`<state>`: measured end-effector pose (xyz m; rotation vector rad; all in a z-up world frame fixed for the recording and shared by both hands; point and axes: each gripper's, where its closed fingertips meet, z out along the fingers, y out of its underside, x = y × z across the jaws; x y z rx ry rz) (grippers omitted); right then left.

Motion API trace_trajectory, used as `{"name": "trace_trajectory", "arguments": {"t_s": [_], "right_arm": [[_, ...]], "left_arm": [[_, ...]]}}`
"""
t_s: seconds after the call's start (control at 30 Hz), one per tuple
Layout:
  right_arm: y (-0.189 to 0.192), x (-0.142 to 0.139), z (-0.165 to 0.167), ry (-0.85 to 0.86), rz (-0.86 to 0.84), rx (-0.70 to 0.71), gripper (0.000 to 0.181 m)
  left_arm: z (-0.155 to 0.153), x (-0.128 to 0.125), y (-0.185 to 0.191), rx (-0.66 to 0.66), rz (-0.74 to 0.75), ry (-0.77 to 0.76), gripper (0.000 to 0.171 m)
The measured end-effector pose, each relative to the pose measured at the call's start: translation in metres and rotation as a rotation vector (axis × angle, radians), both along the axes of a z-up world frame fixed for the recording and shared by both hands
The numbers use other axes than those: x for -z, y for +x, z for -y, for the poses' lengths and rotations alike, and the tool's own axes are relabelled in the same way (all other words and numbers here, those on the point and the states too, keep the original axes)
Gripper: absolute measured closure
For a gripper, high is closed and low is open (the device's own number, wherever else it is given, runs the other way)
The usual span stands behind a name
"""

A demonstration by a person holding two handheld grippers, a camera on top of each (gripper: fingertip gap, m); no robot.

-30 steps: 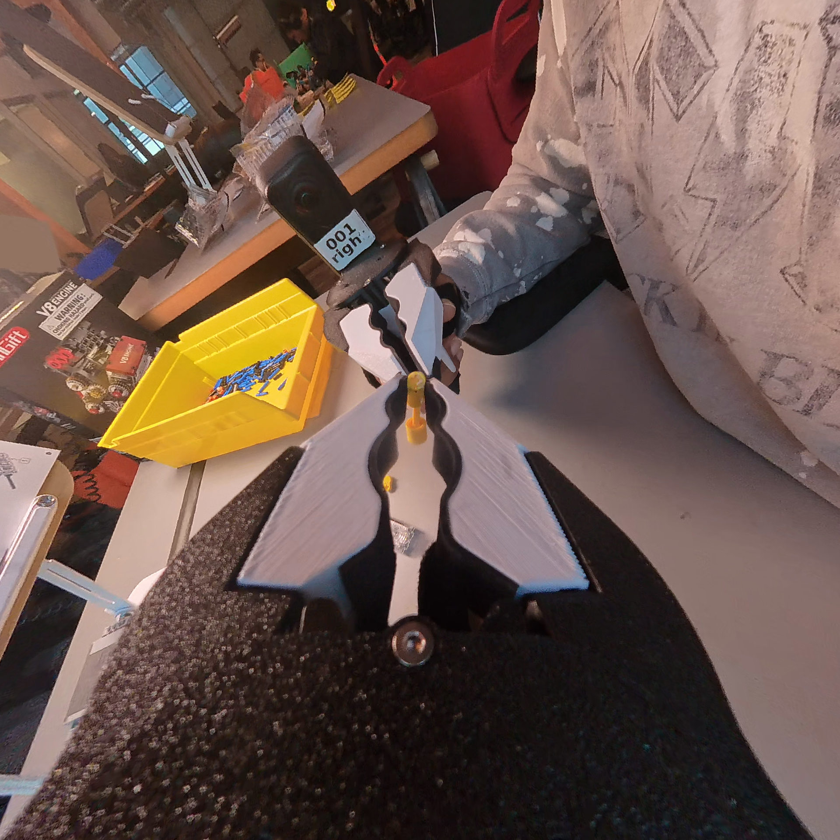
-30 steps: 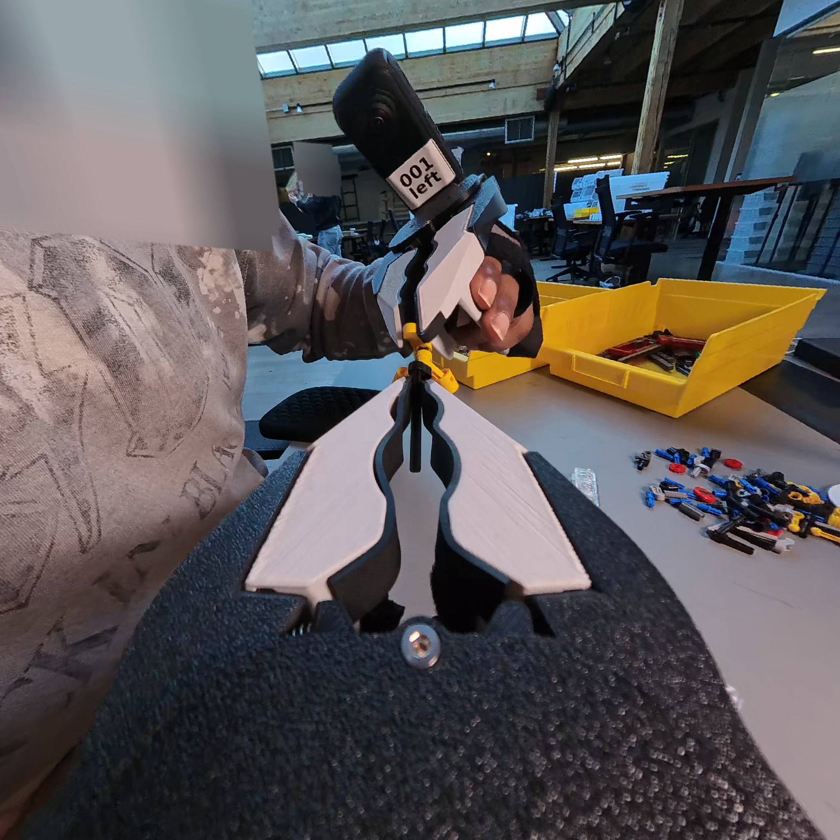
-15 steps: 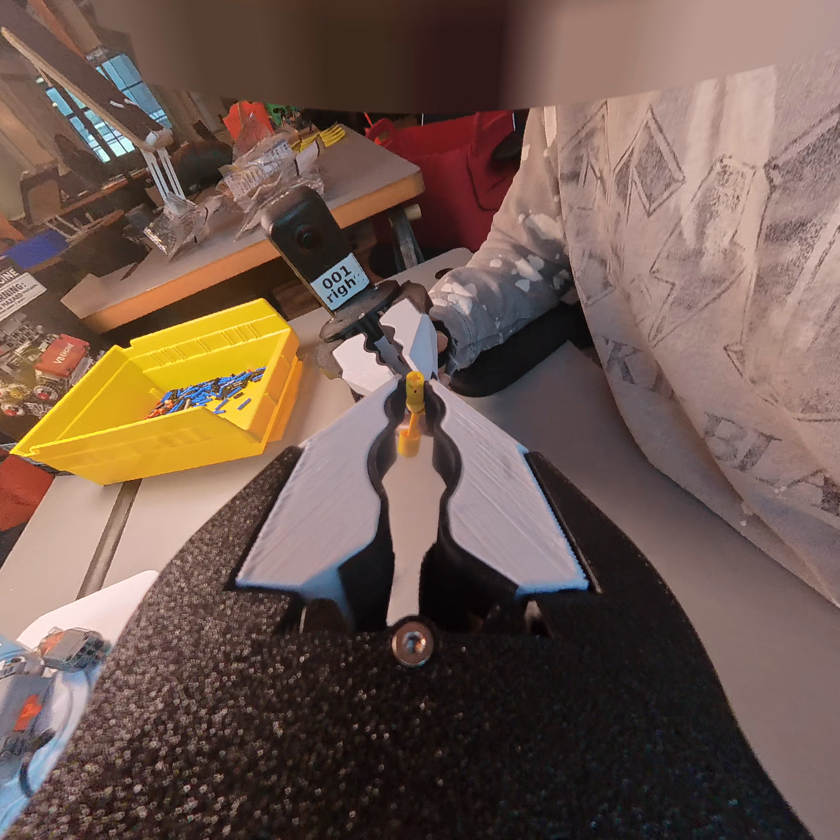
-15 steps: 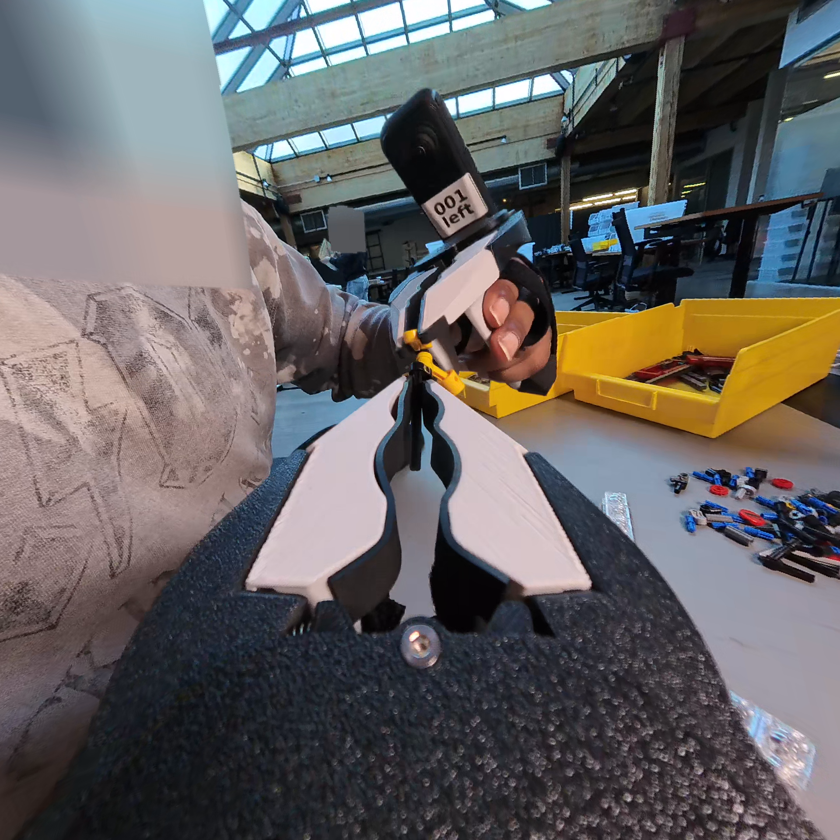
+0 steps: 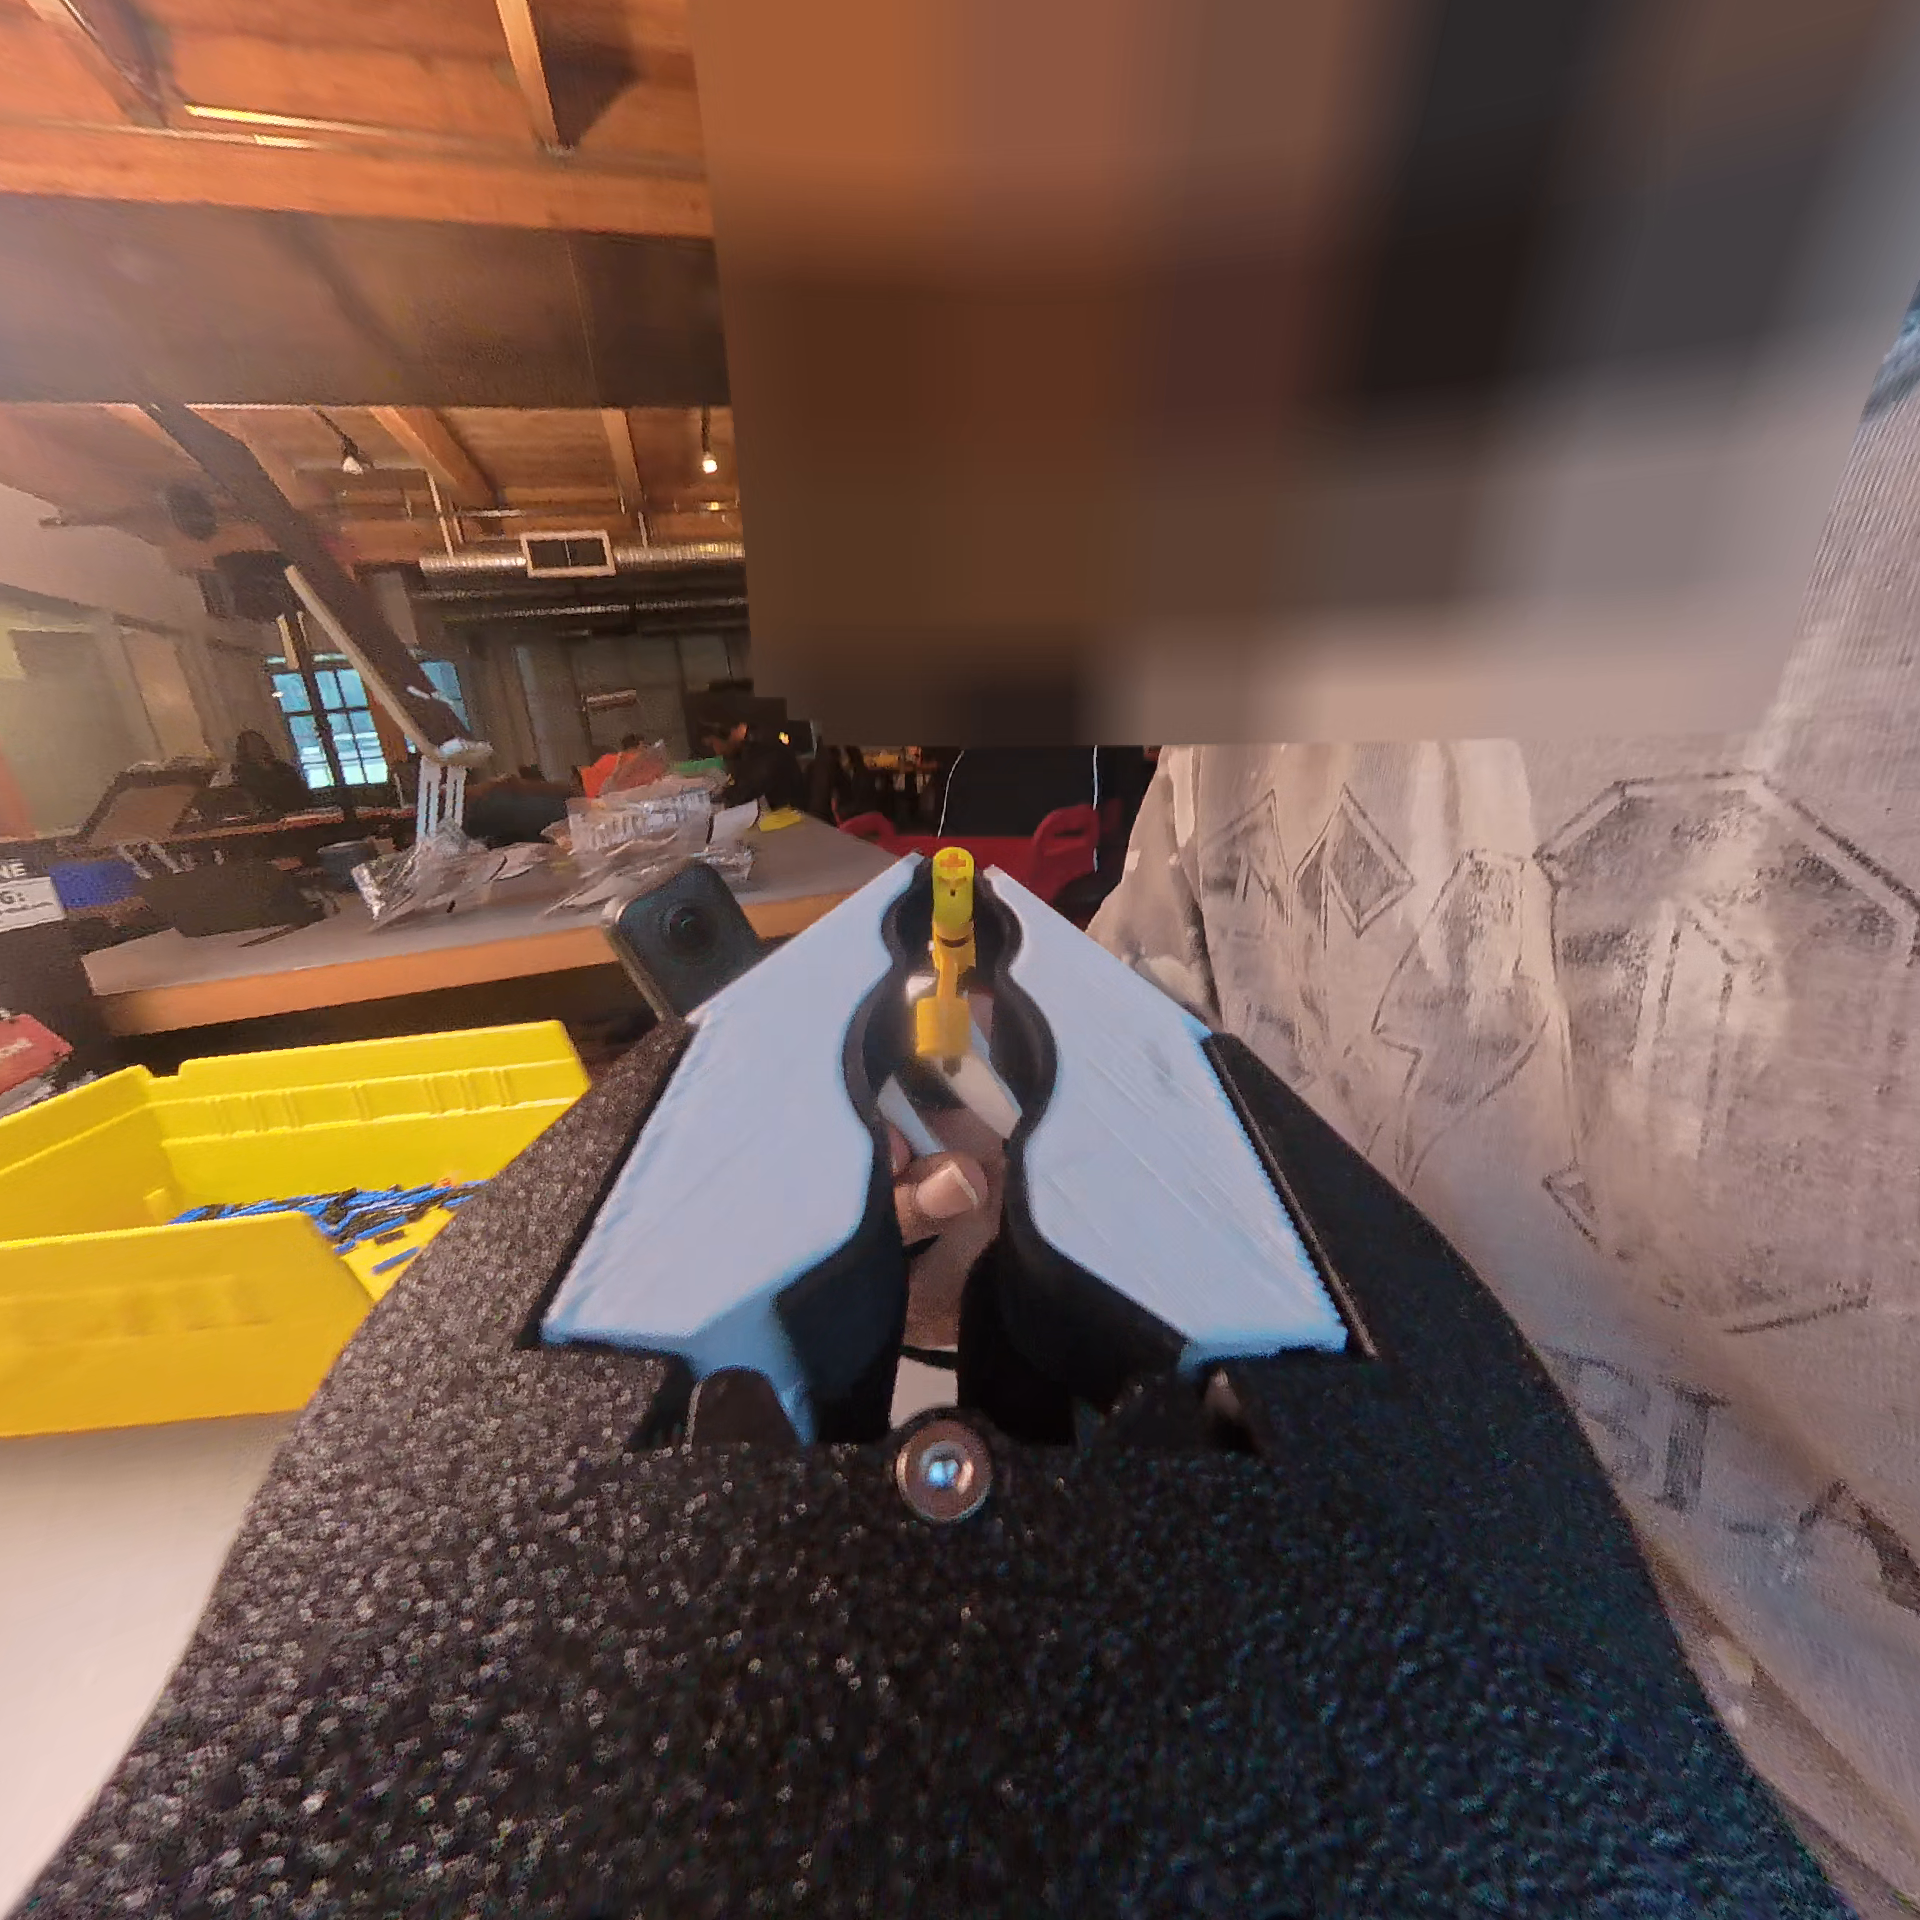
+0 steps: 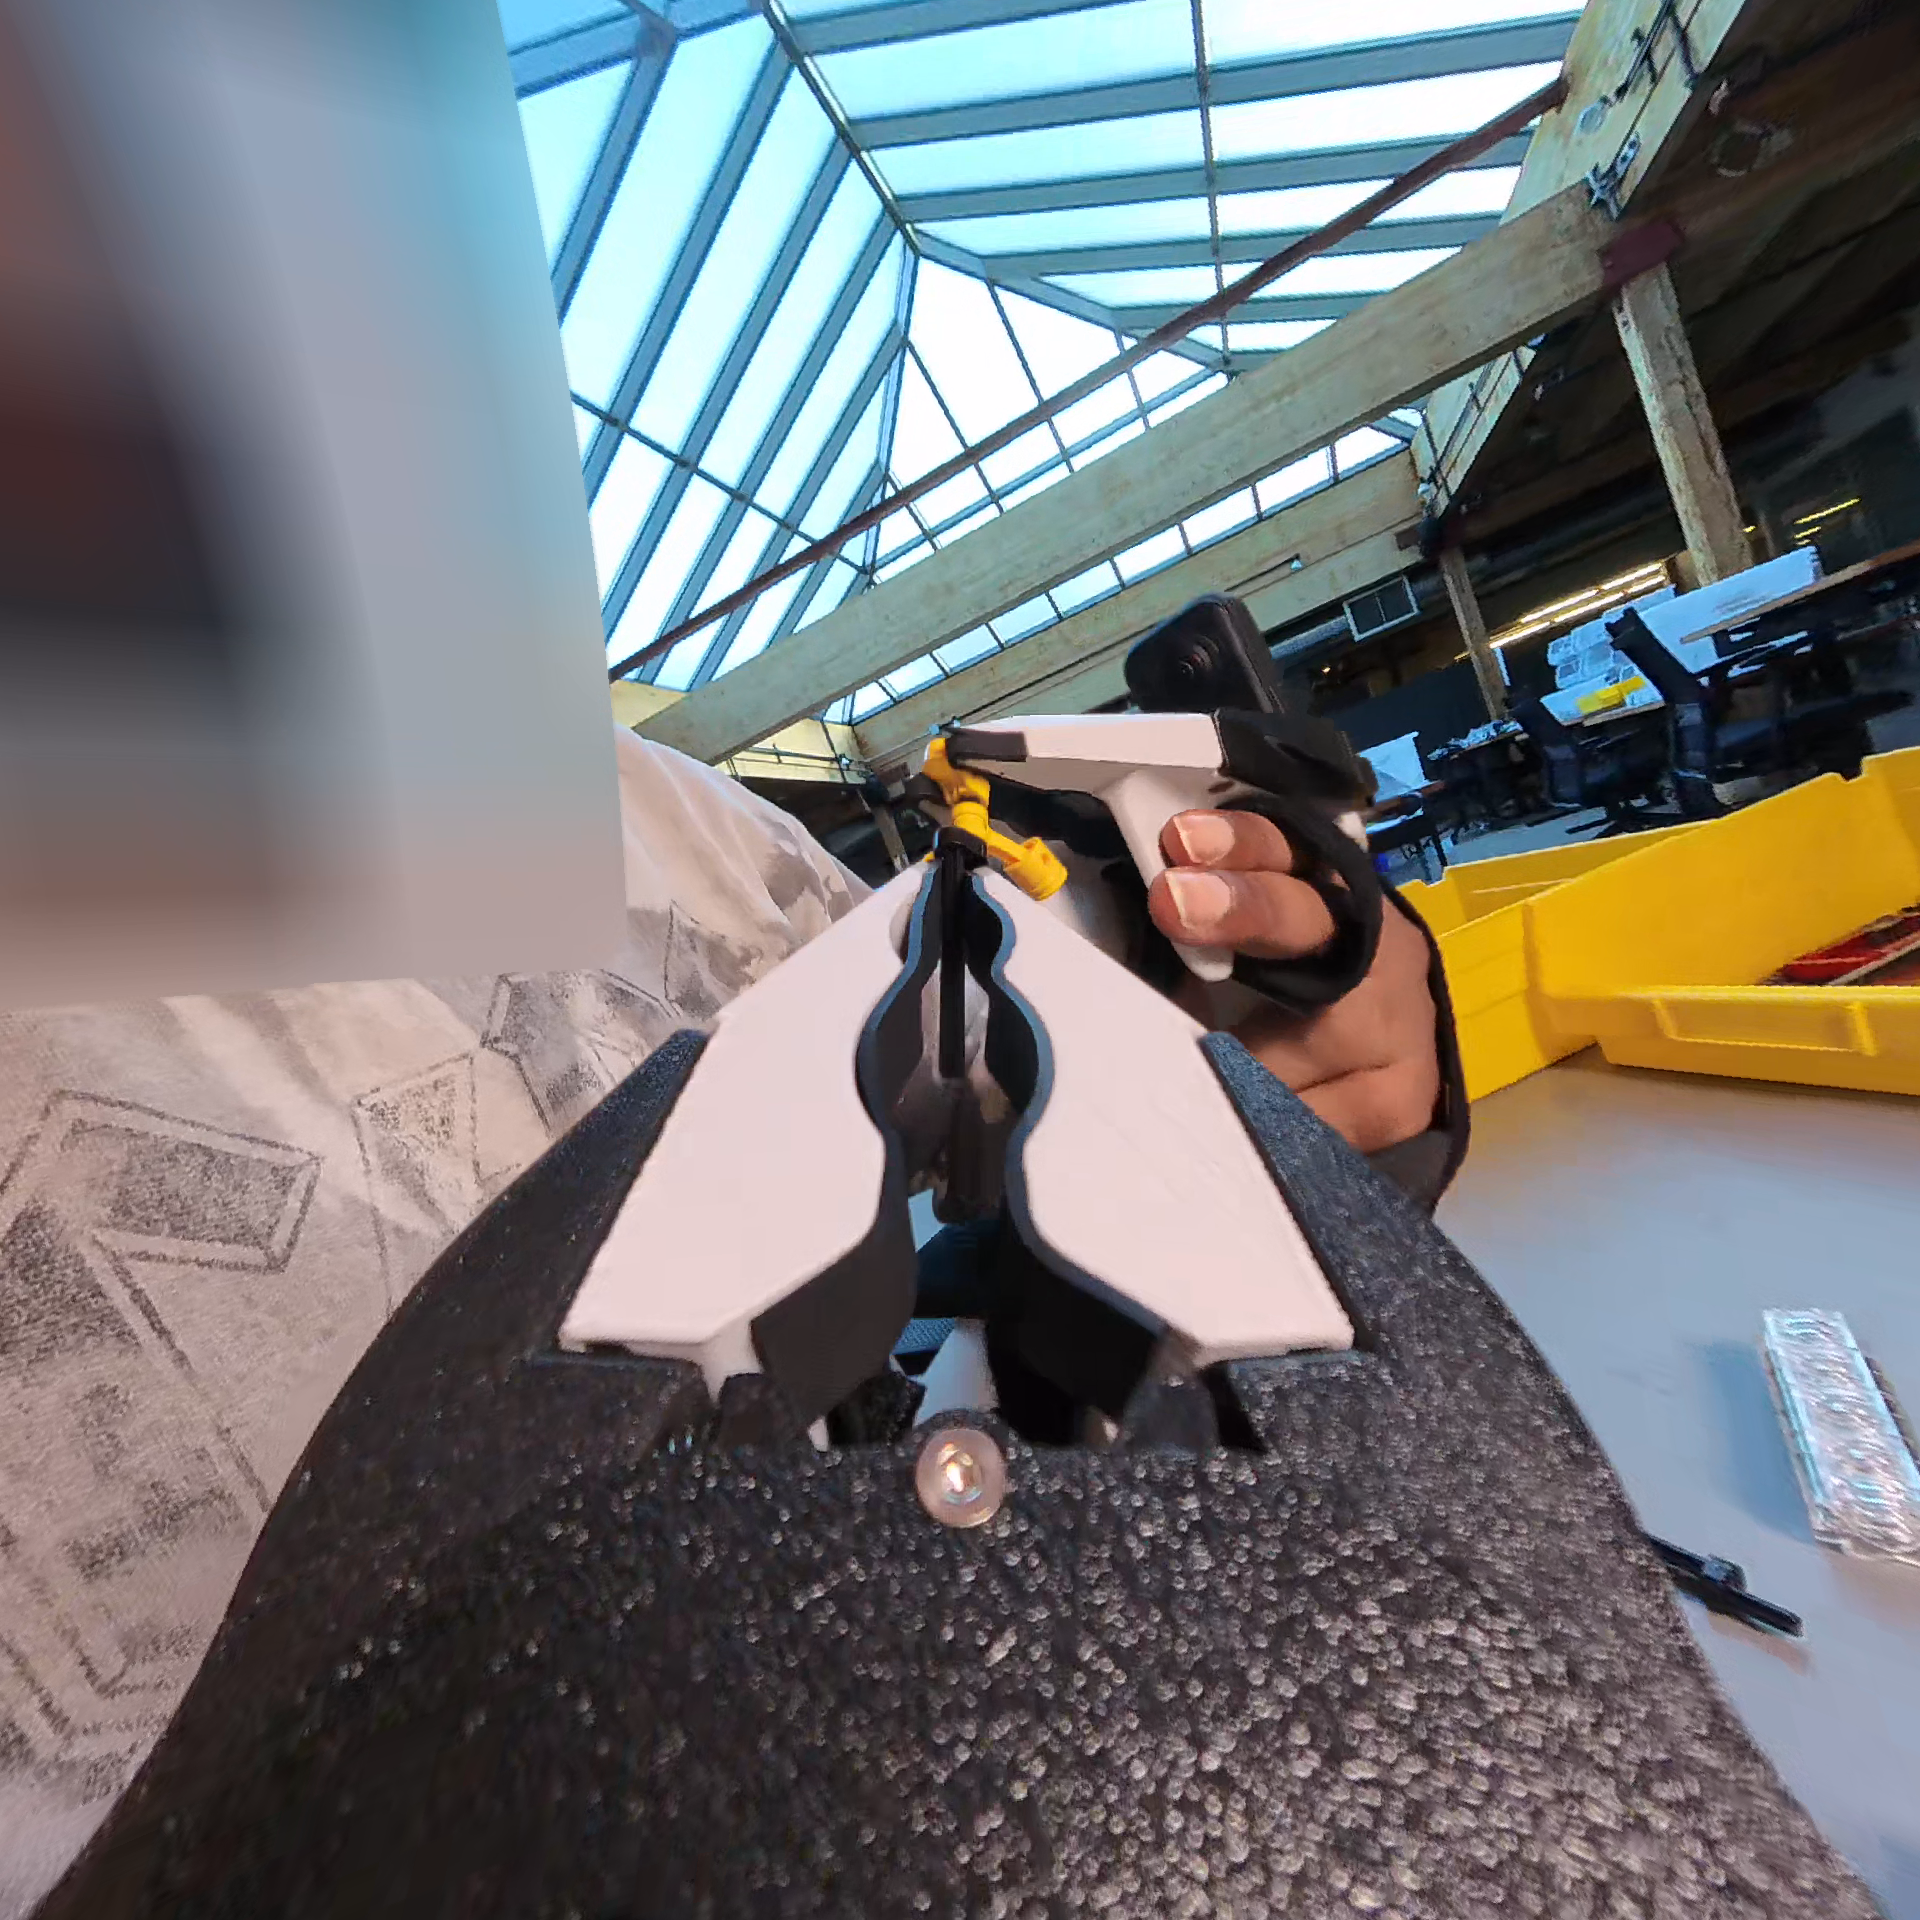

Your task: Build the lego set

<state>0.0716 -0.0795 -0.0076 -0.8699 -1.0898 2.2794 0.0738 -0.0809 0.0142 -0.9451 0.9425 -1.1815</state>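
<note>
My left gripper (image 5: 952, 878) is shut on a small yellow connector piece (image 5: 948, 940) that stands upright between its tips. My right gripper (image 6: 951, 868) is shut on a thin black axle (image 6: 948, 961) whose top end meets the yellow piece (image 6: 977, 821). In the right wrist view the left gripper (image 6: 951, 743) shows from the side, held level by a hand (image 6: 1278, 935), pinching the yellow piece from above. In the left wrist view the right gripper's camera (image 5: 681, 935) peeks out behind my left finger. Both are lifted in front of the person's grey patterned sweater (image 5: 1558, 1039).
A yellow bin (image 5: 208, 1195) with blue and black parts sits at the left. Other yellow bins (image 6: 1714, 935) stand to the right on the grey table (image 6: 1662, 1195). A clear plastic strip (image 6: 1839, 1444) and a small black part (image 6: 1725, 1595) lie on it. Both grippers' tips are close together, under 4 cm apart.
Both grippers have risen and tilted upward, keeping their pieces joined. The left gripper has turned to lie level in the right wrist view; the table and loose parts dropped out of sight.
</note>
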Motion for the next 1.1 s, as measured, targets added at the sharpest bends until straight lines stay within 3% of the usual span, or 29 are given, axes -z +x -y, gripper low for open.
{"name": "trace_trajectory", "arguments": {"t_s": [0.13,0.23,0.67,0.97,1.1], "right_arm": [[-0.004,-0.003,-0.004,-0.026,0.028,0.040,0.179],[-0.006,-0.003,-0.007,-0.057,0.059,0.049,0.179],[0.000,-0.013,-0.008,-0.219,0.023,-0.017,0.179],[-0.003,-0.005,-0.012,-0.176,0.036,0.006,0.178],[-0.007,0.006,-0.025,-0.097,0.073,0.104,0.179]], "left_arm": [[-0.004,-0.004,-0.006,0.063,0.163,-0.091,0.165],[-0.007,-0.004,-0.008,0.070,0.190,-0.103,0.165],[-0.009,-0.009,0.003,0.080,0.088,-0.049,0.164],[-0.013,-0.002,0.000,0.116,-0.016,-0.079,0.163],[-0.026,-0.002,-0.012,0.015,-0.051,-0.107,0.142]]}}
